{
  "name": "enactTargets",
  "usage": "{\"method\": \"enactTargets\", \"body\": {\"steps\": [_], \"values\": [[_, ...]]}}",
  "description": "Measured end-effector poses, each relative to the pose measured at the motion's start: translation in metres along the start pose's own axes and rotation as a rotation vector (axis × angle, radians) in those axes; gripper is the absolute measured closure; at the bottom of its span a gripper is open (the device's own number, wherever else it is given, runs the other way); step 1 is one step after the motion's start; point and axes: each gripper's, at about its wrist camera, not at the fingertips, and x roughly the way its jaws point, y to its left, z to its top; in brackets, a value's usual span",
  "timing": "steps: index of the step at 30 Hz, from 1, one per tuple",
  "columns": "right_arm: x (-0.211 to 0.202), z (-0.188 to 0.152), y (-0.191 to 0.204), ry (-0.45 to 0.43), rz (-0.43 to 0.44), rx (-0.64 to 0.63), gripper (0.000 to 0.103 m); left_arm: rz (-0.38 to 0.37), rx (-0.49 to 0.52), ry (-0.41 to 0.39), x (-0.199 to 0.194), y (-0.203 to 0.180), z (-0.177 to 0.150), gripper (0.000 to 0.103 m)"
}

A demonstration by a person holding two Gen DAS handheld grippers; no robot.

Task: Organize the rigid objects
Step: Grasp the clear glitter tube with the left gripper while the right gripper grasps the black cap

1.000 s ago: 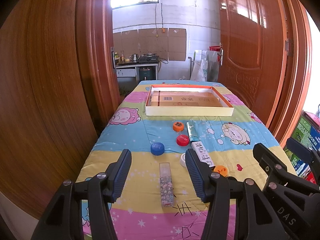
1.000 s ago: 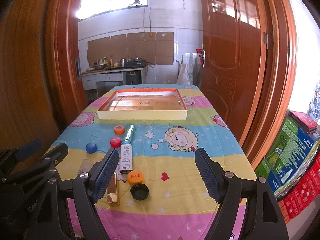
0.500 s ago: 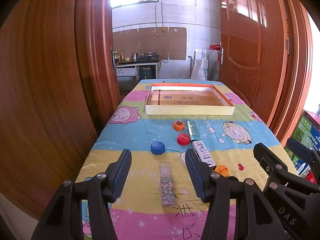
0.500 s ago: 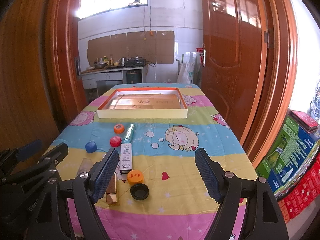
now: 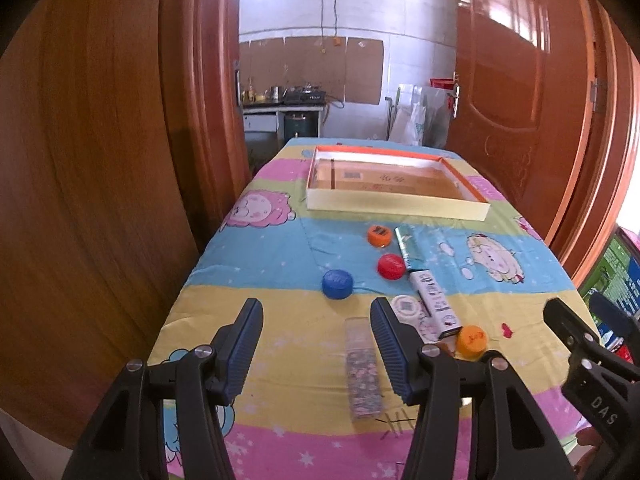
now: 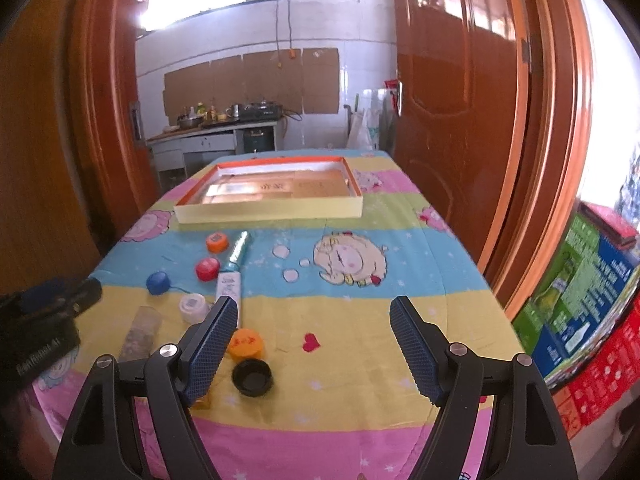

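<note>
Small rigid items lie on the cartoon-print tablecloth (image 5: 280,264): a blue cap (image 5: 338,283), a red cap (image 5: 391,266), an orange cap (image 5: 379,235), a teal tube (image 5: 407,243), a white box (image 5: 435,304), a white cap (image 5: 406,307), a second orange cap (image 5: 472,339) and a patterned stick (image 5: 362,368). My left gripper (image 5: 316,346) hovers open above the near end, and the stick lies just inside its right finger. My right gripper (image 6: 314,344) is open over bare cloth. A black cap (image 6: 253,377) and an orange cap (image 6: 246,344) sit by its left finger.
A shallow cream tray with an orange inner rim (image 5: 396,210) lies at the table's far end, also in the right wrist view (image 6: 272,213). Wooden door panels (image 5: 100,160) flank the table. Printed cartons (image 6: 580,292) stand beyond the right edge. A kitchen counter (image 6: 224,128) stands behind.
Both grippers have moved forward and lower toward the table, so the items look larger and nearer. Both stay open, and nothing on the table has moved.
</note>
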Motion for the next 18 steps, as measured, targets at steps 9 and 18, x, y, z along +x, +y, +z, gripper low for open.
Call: {"method": "enactTargets", "body": {"steps": [9, 18], "values": [[0.02, -0.024, -0.007, 0.061, 0.077, -0.024, 0.023, -0.054, 0.053, 0.051, 0.023, 0.003, -0.005, 0.047], [0.028, -0.034, -0.011, 0.091, 0.117, -0.039, 0.023, -0.148, 0.094, 0.101, 0.032, -0.001, -0.023, 0.047]]}}
